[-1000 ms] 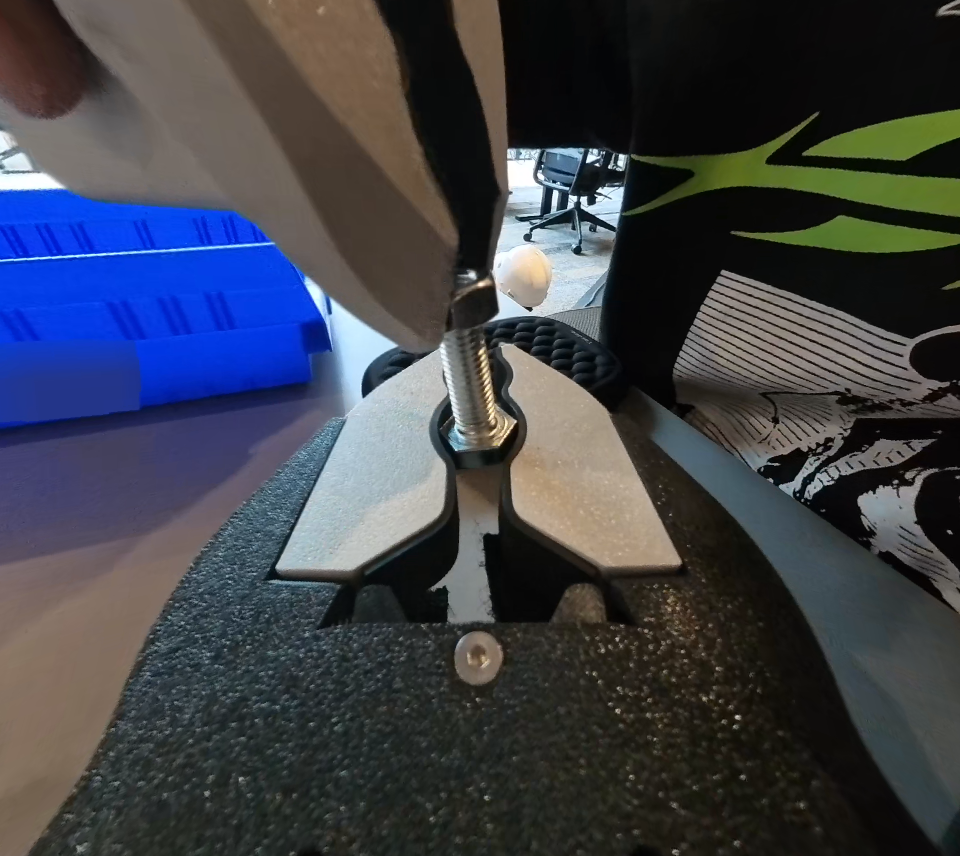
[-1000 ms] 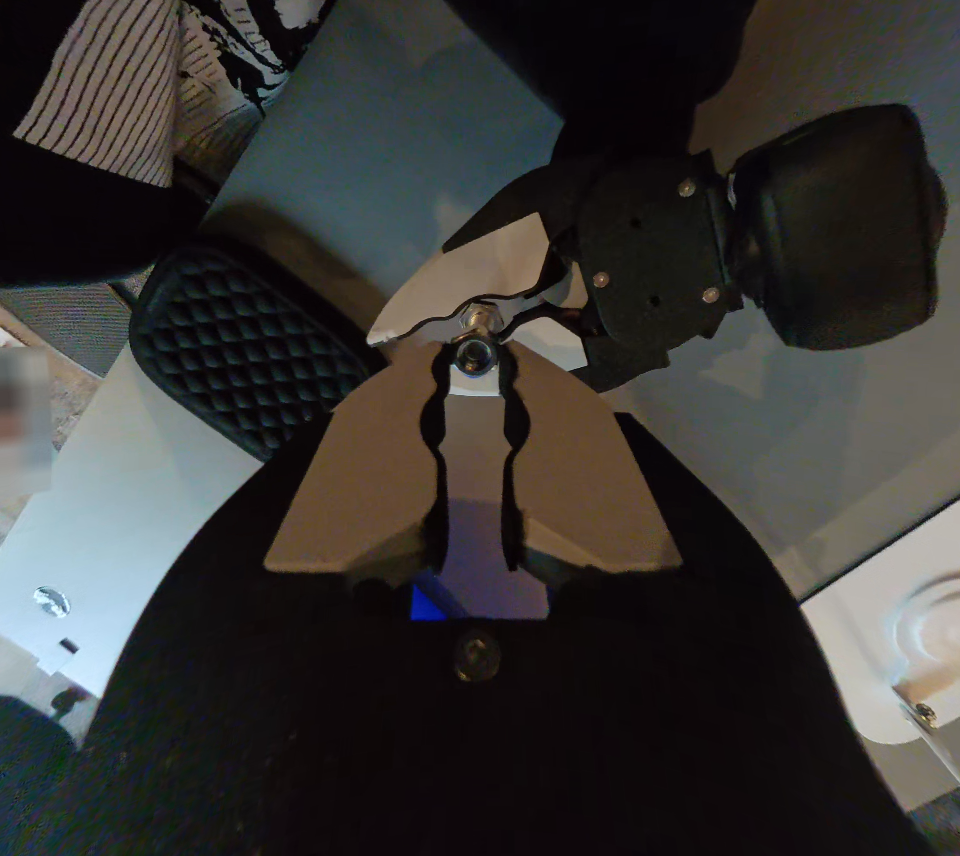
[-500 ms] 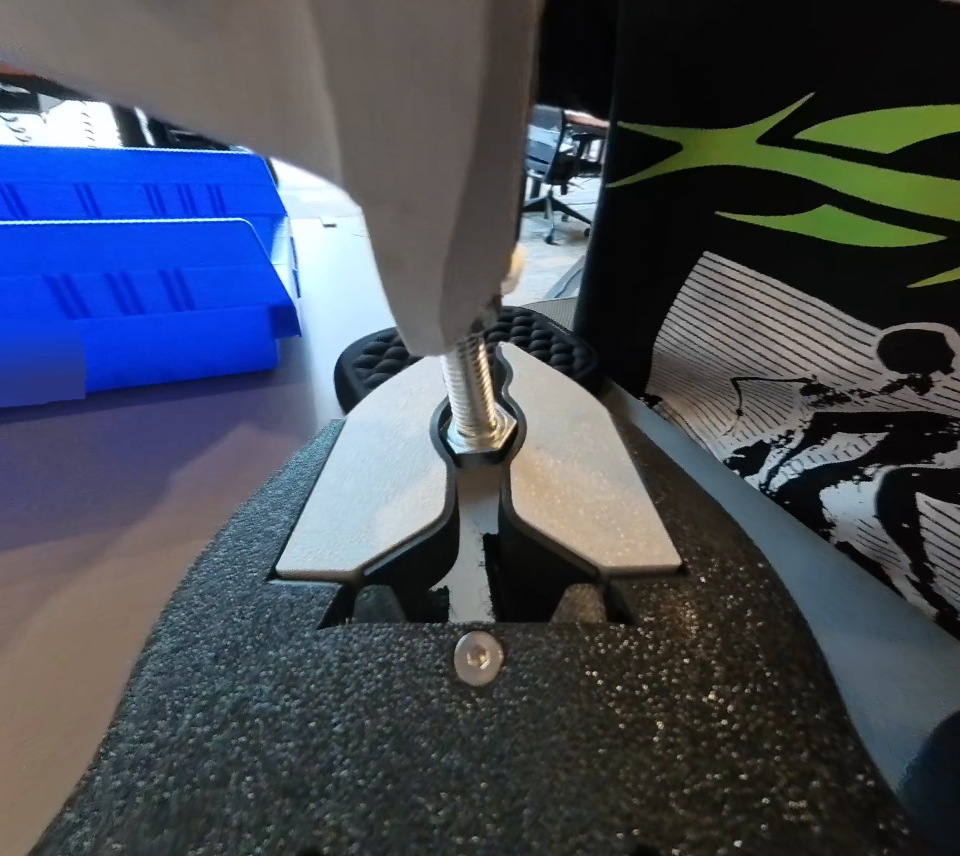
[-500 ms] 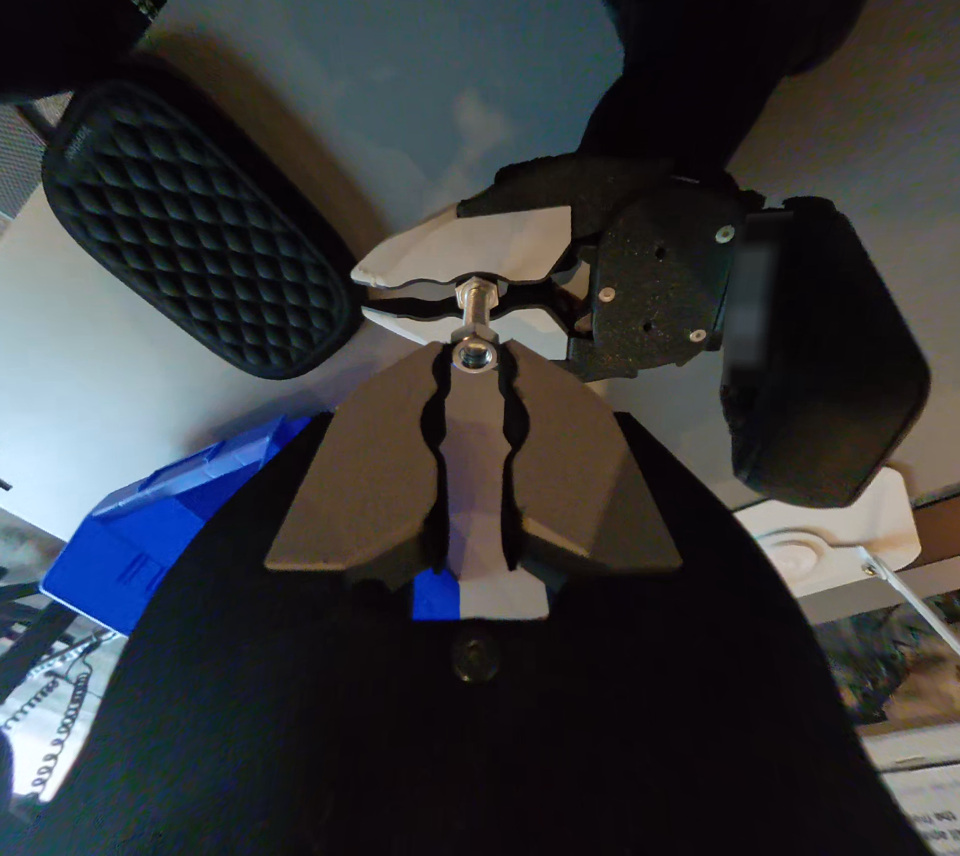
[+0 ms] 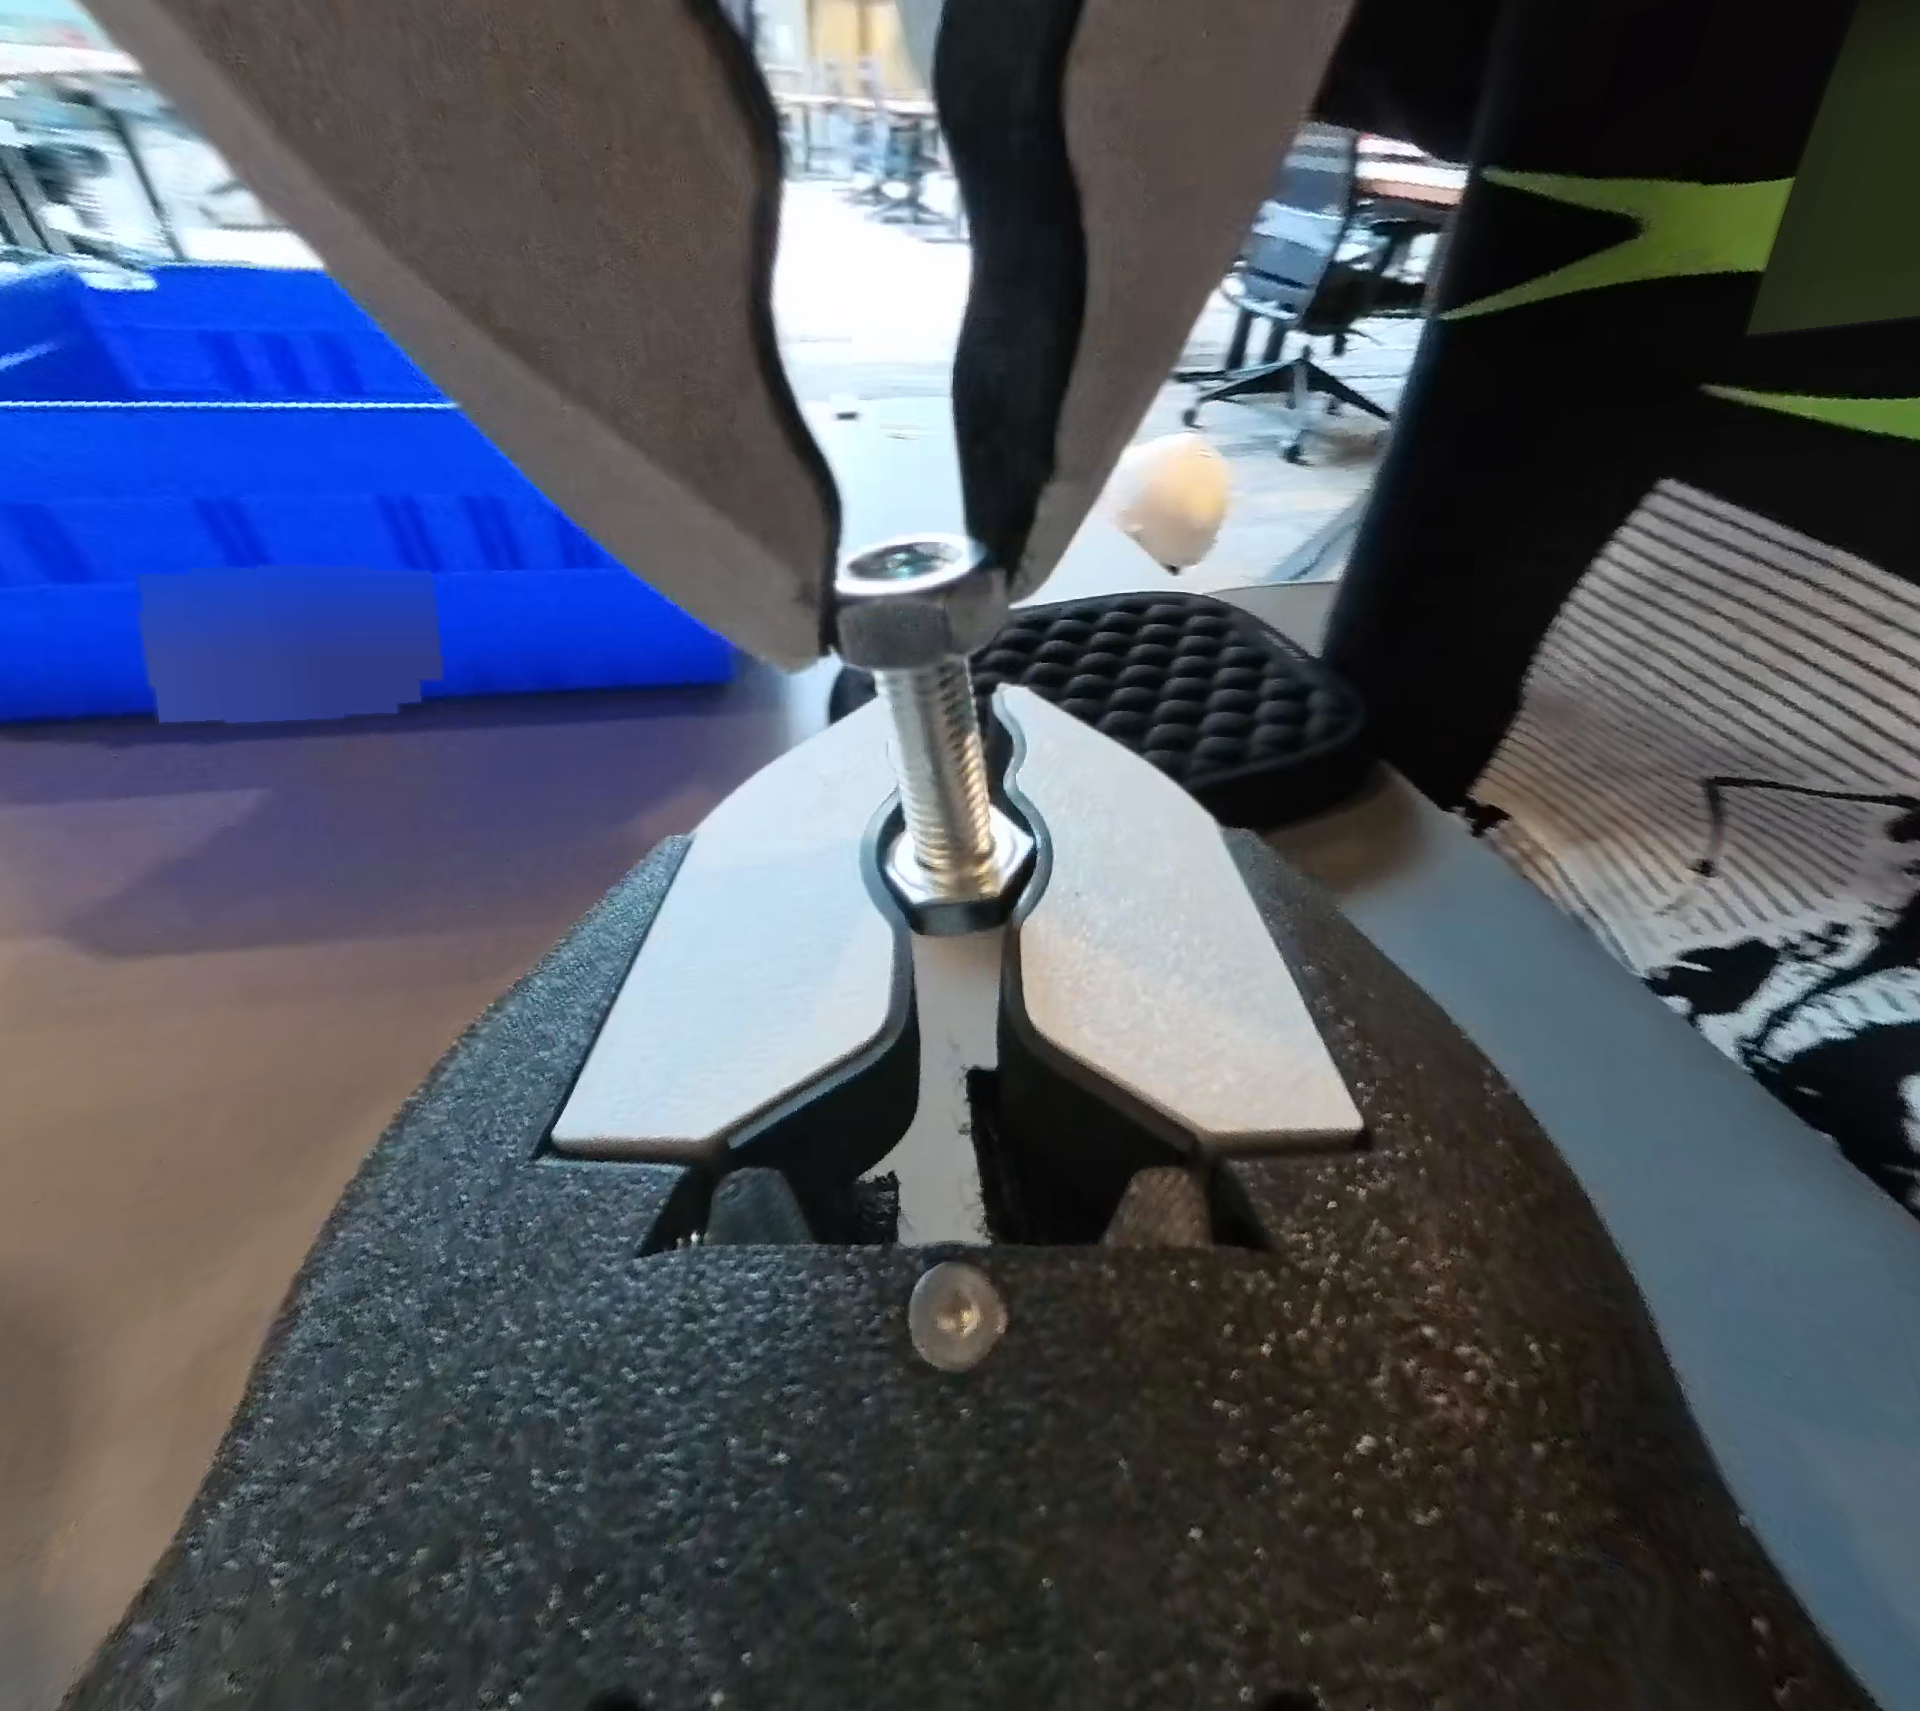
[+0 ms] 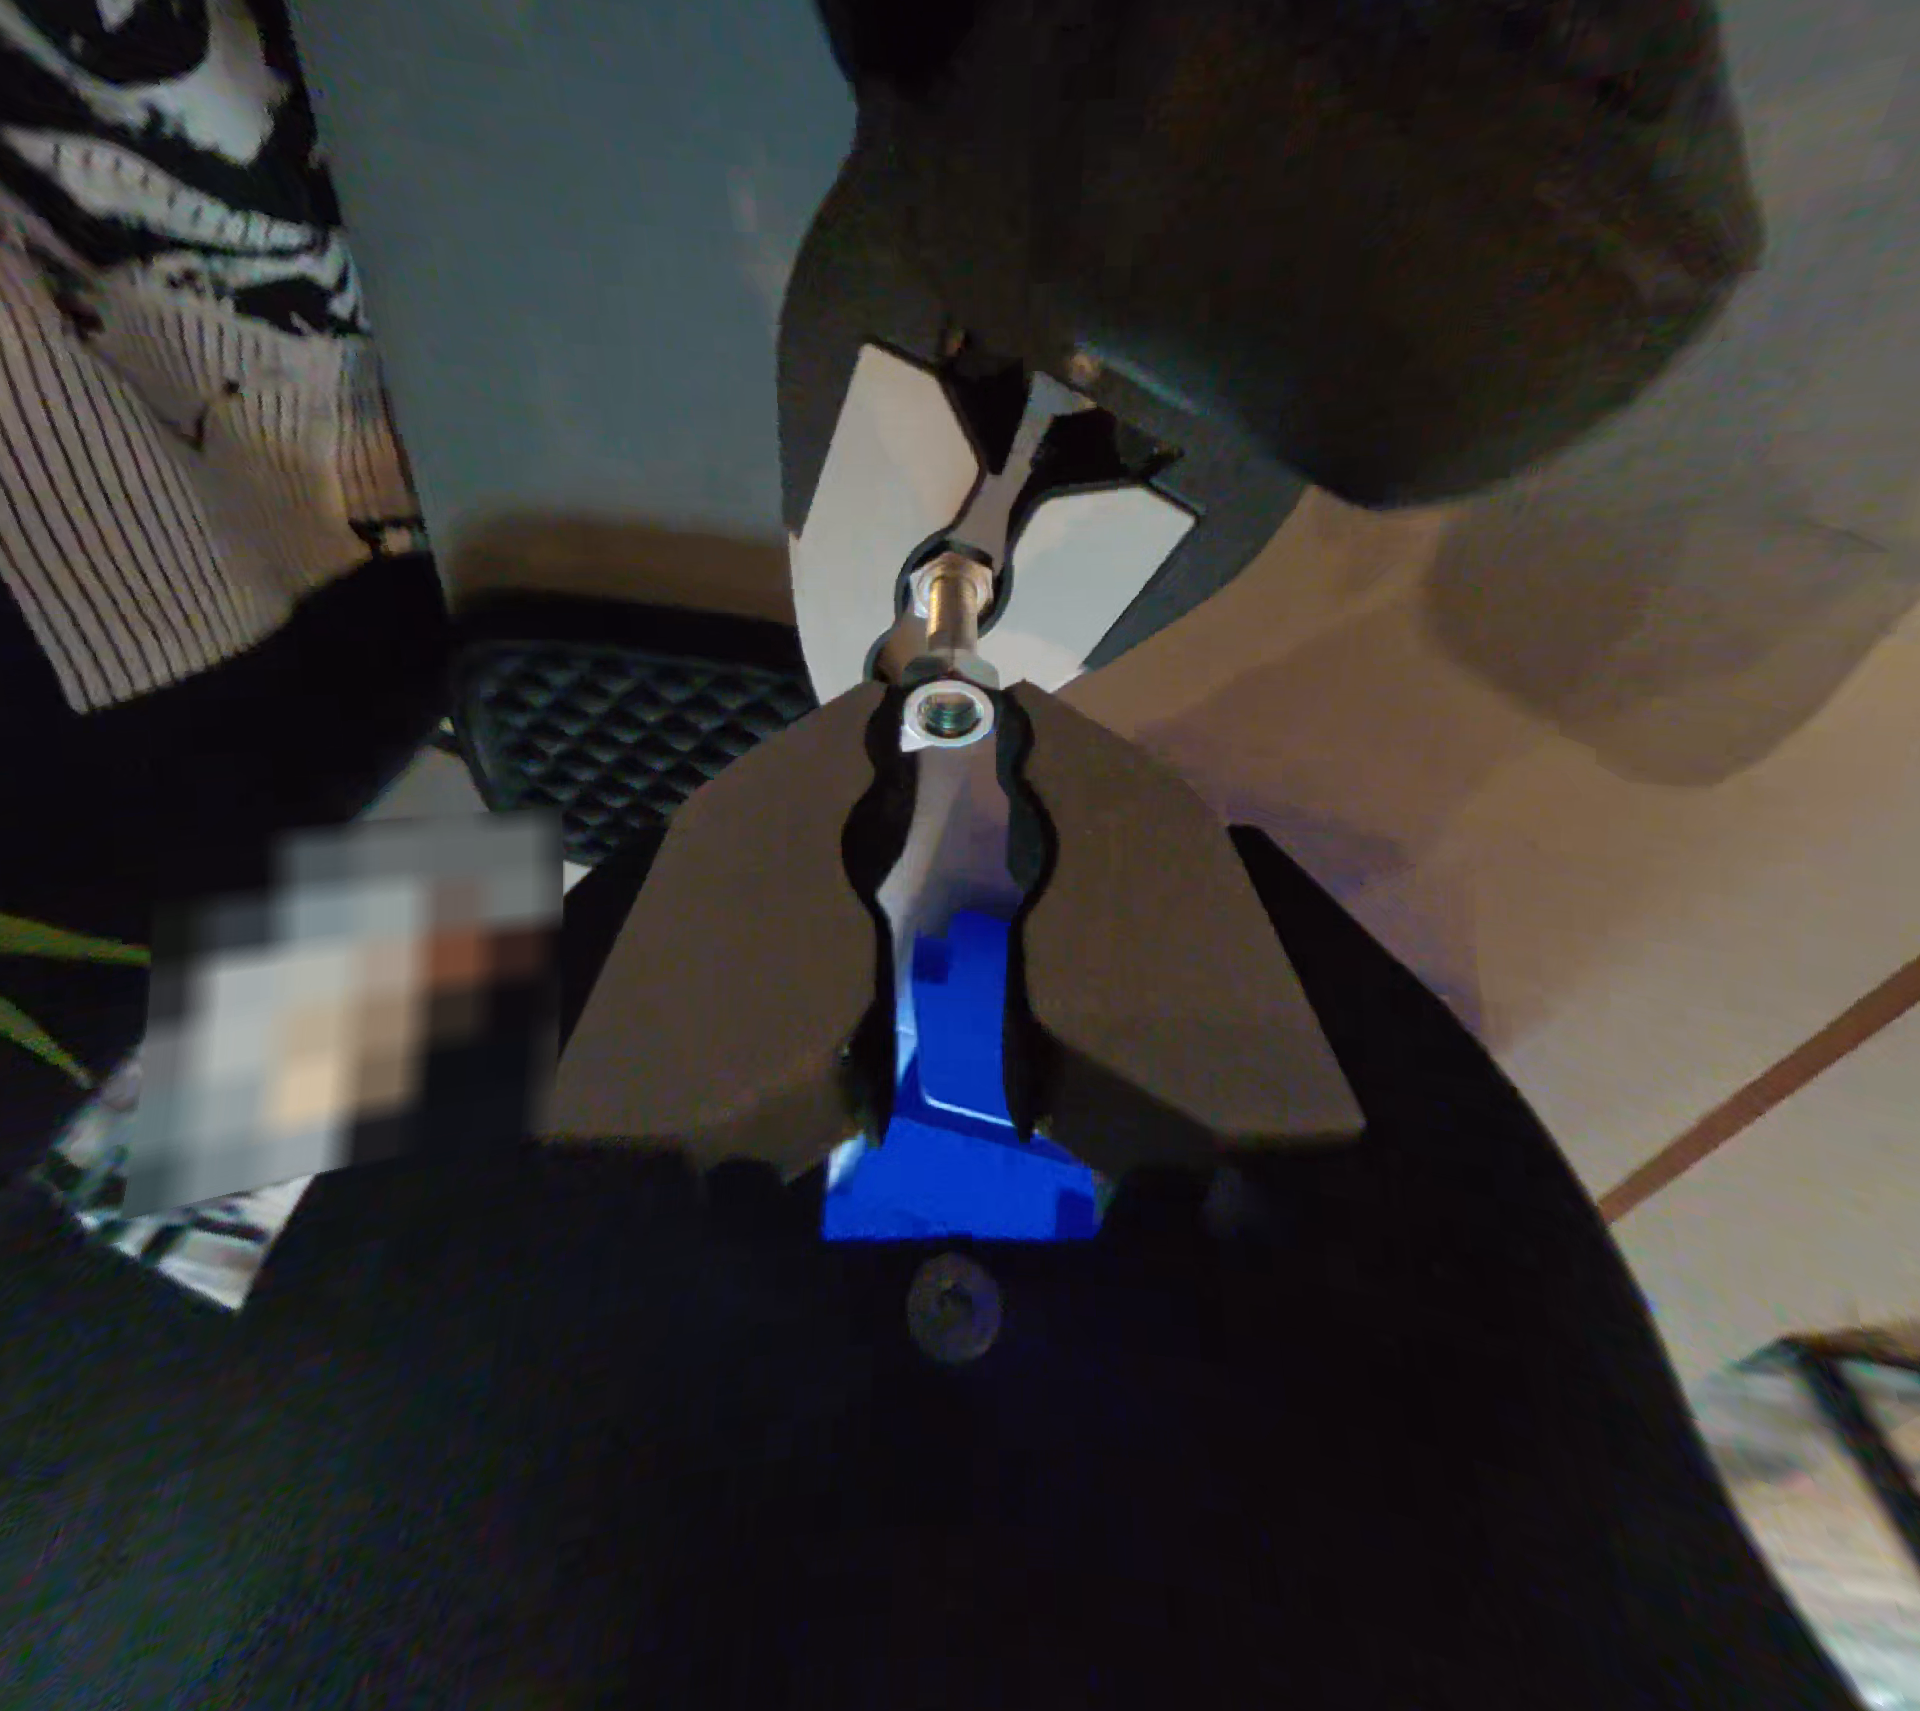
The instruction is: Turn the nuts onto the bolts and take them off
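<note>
The left tongs (image 5: 961, 840) are closed tight on a silver nut (image 5: 958, 882) at the low end of a shiny bolt (image 5: 935, 768). The bolt stands almost straight up between the two tools, in the air above the grey tabletop (image 5: 208, 934). The right tongs (image 5: 914, 596) come down from above and pinch the bolt's six-sided head (image 5: 912, 601) at their tips. A blue bin (image 5: 260, 518) sits on the tabletop behind, and a black bumpy pad (image 5: 1174, 685) lies near the edge.
</note>
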Motion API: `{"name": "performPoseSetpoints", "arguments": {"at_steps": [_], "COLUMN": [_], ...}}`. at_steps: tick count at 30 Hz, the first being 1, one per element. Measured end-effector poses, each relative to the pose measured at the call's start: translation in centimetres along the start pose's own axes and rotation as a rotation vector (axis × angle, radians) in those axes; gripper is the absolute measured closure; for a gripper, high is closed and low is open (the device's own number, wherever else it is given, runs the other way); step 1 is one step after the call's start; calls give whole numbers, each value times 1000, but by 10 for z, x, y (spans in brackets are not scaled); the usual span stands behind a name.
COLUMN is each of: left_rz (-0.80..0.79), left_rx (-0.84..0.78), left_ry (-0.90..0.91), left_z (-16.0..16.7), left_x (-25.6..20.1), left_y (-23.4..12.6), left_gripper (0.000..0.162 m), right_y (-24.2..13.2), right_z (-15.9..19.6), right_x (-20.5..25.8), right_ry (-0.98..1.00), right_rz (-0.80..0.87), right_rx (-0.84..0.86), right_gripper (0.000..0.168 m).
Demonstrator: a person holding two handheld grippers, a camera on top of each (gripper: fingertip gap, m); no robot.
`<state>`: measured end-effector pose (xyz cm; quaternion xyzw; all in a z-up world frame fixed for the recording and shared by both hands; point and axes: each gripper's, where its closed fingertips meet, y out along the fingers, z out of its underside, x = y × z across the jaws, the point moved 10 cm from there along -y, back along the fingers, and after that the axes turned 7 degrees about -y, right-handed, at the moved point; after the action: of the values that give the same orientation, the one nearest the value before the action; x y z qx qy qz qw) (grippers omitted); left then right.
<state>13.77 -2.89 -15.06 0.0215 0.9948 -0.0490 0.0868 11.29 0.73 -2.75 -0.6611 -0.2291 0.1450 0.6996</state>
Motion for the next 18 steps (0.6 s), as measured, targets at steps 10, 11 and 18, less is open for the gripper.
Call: {"name": "performPoseSetpoints", "arguments": {"at_steps": [10,11,18], "left_rz": [-20,-14,52], "left_rx": [-36,-35,-41], "left_ry": [27,29,32], "left_z": [0,0,1], "left_x": [0,0,-2], "left_y": [-2,-3,-2], "left_gripper": [151,151,151], "right_y": [-2,-6,-32], "right_z": [4,4,14], "right_x": [0,-1,7], "right_ry": [145,123,-297], "right_rz": [41,52,197], "right_rx": [-135,-156,-270], "right_gripper": [138,134,121]}}
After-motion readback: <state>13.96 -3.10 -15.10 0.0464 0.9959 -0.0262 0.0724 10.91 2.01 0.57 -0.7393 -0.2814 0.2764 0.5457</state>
